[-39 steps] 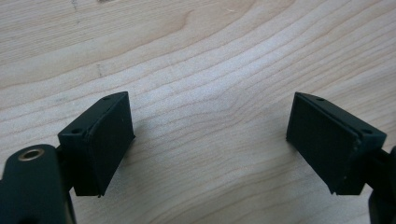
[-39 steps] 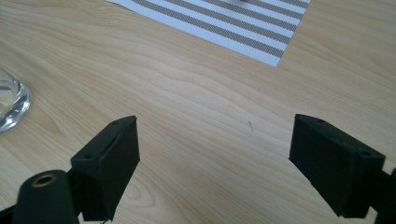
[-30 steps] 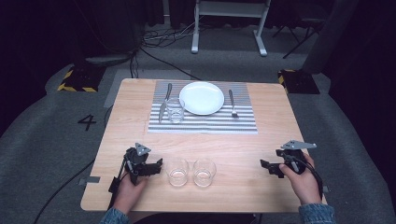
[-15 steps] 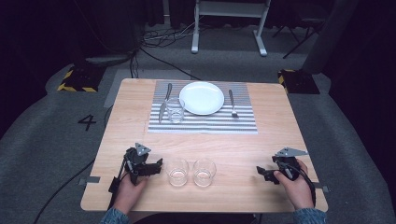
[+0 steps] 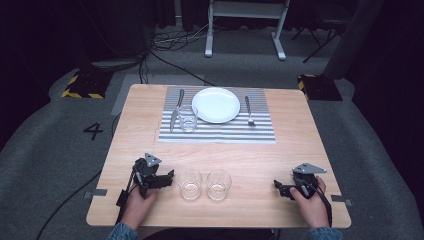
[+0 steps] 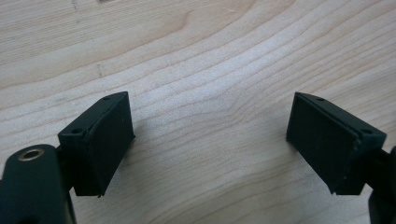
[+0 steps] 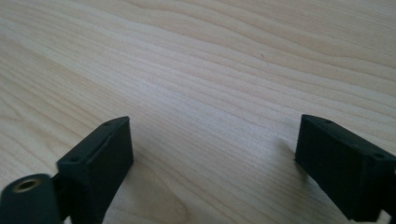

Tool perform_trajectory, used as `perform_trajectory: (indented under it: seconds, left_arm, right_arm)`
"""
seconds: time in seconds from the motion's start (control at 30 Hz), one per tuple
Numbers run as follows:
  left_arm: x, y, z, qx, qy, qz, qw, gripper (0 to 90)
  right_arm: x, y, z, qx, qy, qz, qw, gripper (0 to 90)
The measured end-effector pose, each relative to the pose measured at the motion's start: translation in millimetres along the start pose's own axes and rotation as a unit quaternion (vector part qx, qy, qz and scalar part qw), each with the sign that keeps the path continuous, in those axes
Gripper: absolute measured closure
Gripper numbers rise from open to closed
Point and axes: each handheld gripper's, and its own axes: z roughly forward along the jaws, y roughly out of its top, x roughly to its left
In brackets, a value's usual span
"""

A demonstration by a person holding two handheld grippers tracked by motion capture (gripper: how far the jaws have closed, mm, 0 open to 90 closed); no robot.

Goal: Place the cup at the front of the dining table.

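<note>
**Right gripper lowers to the table edge**

Two clear, empty drinking glasses (image 5: 190, 183) (image 5: 218, 183) stand side by side on the pale wooden table (image 5: 280, 155), untouched. The left gripper (image 5: 167, 179), jaws wide and empty, sits just beside them as before. The right gripper (image 5: 278, 187), equally wide, has dropped nearer, still well apart. A reach seems imminent.

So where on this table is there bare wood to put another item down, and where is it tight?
Free: the strip between the striped placemat and the two glasses; the stretch between the right-hand glass and the right gripper; both side margins of the table. Crowded: the placemat, carrying plate, knife, fork and a third glass, and the gap between left gripper and glasses.
</note>
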Motion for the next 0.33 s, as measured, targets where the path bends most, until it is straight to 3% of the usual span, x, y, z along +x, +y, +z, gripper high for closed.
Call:
perform_trajectory:
  seconds: [0.2, 0.33]
  left_arm:
    - [0.0, 0.0, 0.0, 0.0, 0.0, 0.0, 1.0, 15.0]
    - [0.0, 0.0, 0.0, 0.0, 0.0, 0.0, 1.0, 15.0]
  right_arm:
    - [5.1, 0.5, 2.1, -0.001, -0.008, 0.019, 0.9998, 5.0]
    - [4.6, 0.3, 2.6, -0.001, -0.012, 0.014, 0.9998, 4.7]
